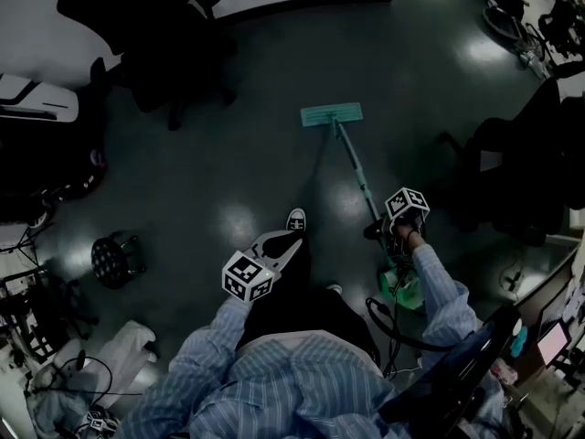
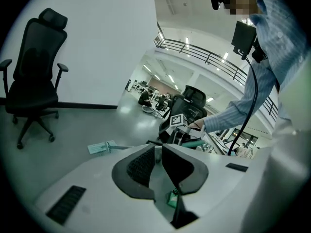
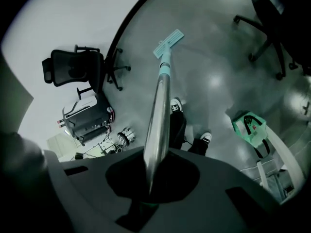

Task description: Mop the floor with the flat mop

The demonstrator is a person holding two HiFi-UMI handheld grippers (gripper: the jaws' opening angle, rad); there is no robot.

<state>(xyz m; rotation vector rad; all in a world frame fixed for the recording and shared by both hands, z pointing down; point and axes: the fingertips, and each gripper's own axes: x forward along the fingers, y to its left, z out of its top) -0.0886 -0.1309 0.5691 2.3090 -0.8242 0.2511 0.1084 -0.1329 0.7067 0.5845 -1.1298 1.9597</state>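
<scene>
The flat mop's teal head (image 1: 331, 114) lies flat on the dark floor ahead of me. Its pole (image 1: 356, 174) slants back to my right gripper (image 1: 391, 230), which is shut on it. In the right gripper view the silver pole (image 3: 160, 106) runs out from between the jaws (image 3: 154, 176) down to the mop head (image 3: 169, 41). My left gripper (image 1: 279, 245) hangs above my feet, away from the pole, its jaws drawn together with nothing between them. The left gripper view shows its own pads (image 2: 141, 166) nearly touching, with the mop head (image 2: 101, 147) and the right gripper (image 2: 182, 132) beyond.
A black office chair (image 1: 174, 53) stands at the far left by the white wall, another (image 1: 512, 163) at the right. A round black stool (image 1: 117, 259) sits at my left. A teal bag (image 1: 402, 286) lies by my right foot. Cables and equipment crowd the left edge.
</scene>
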